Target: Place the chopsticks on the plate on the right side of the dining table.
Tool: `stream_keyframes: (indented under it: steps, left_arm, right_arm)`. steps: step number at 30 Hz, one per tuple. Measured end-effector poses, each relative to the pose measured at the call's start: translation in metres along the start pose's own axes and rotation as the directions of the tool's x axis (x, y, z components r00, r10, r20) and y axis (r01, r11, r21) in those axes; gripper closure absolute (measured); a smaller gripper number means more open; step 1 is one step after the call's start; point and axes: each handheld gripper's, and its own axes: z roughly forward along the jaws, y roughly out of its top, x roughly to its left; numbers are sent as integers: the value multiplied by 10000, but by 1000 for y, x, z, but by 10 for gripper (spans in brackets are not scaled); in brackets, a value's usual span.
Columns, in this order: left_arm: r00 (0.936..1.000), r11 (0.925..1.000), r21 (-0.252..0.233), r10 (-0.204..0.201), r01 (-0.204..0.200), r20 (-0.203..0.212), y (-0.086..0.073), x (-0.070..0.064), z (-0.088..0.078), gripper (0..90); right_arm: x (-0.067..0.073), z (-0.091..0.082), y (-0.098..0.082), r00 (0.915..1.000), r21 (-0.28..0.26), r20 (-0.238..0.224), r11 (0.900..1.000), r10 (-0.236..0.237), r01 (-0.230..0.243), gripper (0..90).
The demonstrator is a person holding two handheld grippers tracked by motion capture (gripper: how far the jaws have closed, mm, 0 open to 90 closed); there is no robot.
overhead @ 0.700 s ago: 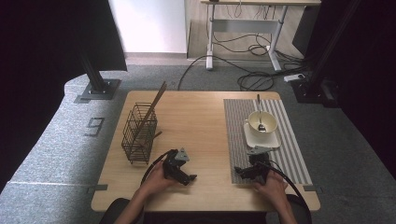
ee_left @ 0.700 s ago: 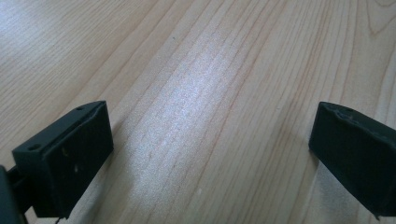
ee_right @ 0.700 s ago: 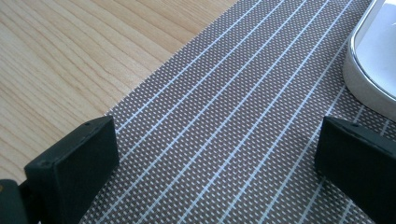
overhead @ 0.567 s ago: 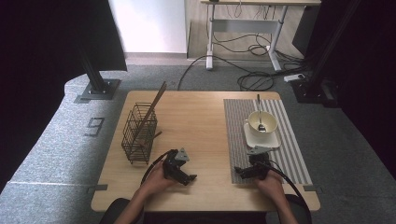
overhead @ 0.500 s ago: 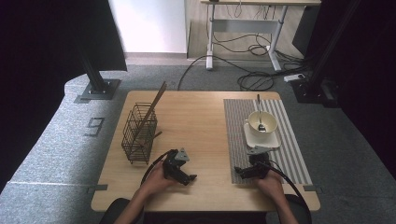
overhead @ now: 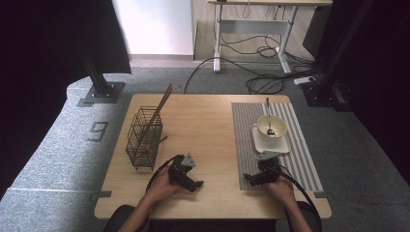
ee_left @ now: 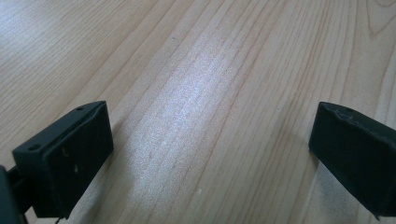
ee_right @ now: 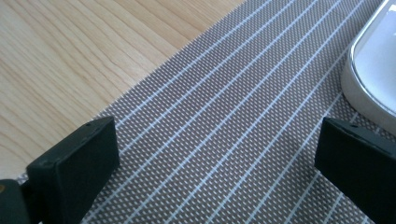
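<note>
Your left gripper (overhead: 187, 177) and right gripper (overhead: 261, 175) rest near the wooden table's (overhead: 208, 121) front edge, both with jaws spread wide, grasping nothing. One white square saucer (overhead: 271, 143), cut off in the right gripper view, sits just beyond the right gripper on the striped grey placemat (overhead: 300, 145), carrying one white cup (overhead: 270, 126); one metal spoon (overhead: 268, 116) points toward the far edge.

Black left tool (overhead: 186, 175), black right tool (overhead: 263, 175), trailing black cables
</note>
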Motion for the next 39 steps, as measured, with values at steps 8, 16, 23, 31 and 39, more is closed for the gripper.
stream_keyframes:
  steps: [8, 16, 23, 31, 39]
  left_arm:
    - [10000, 10000, 0, -33, 33, -19, -2, -2, -1, 0]
    - [9999, 10000, 2, -86, 86, -77, -5, -6, -5, 0]
    - [9999, 10000, 38, -81, 81, -103, -15, -12, -13, 0]
    - [9998, 9999, 38, -162, 163, -150, -21, -16, -19, 0]
    - [9998, 9999, 36, -168, 168, -145, -27, -20, -24, 0]
  right_arm:
    - [7, -9, 13, 9990, -90, -438, 9999, -84, 80, 0]
    - [16, -19, 25, 9955, -574, -657, 9963, -684, 647, 0]
    - [25, -32, 44, 9907, -927, -1117, 9934, -780, 678, 0]
    - [35, -36, 60, 9859, -893, -1155, 9898, -1210, 1110, 0]
    - [44, -38, 83, 9765, -1019, -1670, 9875, -1365, 1206, 0]
